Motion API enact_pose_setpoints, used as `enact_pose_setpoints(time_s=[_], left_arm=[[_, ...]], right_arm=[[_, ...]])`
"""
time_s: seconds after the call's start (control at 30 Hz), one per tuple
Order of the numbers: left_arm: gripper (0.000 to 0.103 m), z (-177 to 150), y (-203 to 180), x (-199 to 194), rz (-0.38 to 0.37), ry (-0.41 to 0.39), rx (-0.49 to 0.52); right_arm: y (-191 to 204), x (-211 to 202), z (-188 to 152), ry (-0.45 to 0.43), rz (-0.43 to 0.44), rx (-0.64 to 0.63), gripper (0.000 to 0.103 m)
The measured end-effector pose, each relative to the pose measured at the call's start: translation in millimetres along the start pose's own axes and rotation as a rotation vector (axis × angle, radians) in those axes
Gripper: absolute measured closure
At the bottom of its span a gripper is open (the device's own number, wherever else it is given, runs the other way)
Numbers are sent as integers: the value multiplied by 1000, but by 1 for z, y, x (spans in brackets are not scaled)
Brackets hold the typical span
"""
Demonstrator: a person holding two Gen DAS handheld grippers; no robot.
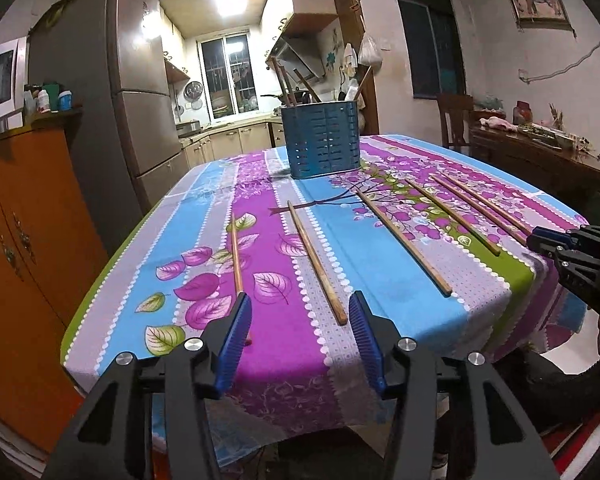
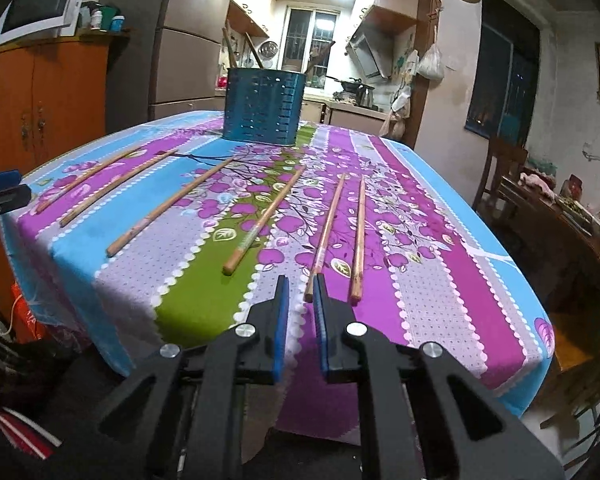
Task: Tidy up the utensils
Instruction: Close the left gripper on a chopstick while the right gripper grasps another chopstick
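Six chopsticks (image 2: pixel 168 208) lie loose on the tablecloth (image 2: pixel 440 272), in front of the blue holder (image 2: pixel 264 110).

They look light, stiff, thin and smooth, likely to roll; pinching near the thick end seems best. Left gripper (image 1: pixel 300 320) hovers wide open; right gripper (image 2: pixel 301 300) hovers nearly closed, holding nothing.

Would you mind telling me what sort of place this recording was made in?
It looks like a home dining room opening onto a kitchen: a table with a floral tablecloth, a refrigerator, and kitchen cabinets beneath a window beyond.
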State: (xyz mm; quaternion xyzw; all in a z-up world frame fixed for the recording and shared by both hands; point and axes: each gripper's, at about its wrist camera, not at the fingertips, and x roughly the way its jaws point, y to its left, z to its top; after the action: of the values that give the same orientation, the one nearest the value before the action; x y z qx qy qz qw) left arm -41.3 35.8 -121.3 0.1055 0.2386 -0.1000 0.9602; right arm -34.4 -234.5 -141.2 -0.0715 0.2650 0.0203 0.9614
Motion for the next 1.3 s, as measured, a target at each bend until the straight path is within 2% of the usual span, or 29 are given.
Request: enact_pose_setpoints(time_s=[0.37,0.53,0.67,0.77,0.87,0.97,1.07,1.17,1.3], left_arm=[[51,5,4,6,10,5,0],[51,27,1,8,11,-34,65],[51,38,7,4,16,-57,74],[51,31,13,7,33,-23,66],[51,15,23,20,3,55,-2],[51,-2,25,35,33,102,-33],[60,-15,29,44,71,129,-72],[68,-22,36,44,69,92,-151],[78,-25,33,45,86,54,-165]], right_arm=[[-7,14,0,19,5,49,92],[-11,18,1,22,32,93,92],[-11,17,1,14,28,95,92],[-9,17,1,12,29,96,92],[-8,17,1,13,27,96,92],[-8,18,1,13,21,98,92],[-8,17,1,11,13,98,92],[-7,17,0,1,1,96,92],[-5,17,-1,-9,-14,98,92]])
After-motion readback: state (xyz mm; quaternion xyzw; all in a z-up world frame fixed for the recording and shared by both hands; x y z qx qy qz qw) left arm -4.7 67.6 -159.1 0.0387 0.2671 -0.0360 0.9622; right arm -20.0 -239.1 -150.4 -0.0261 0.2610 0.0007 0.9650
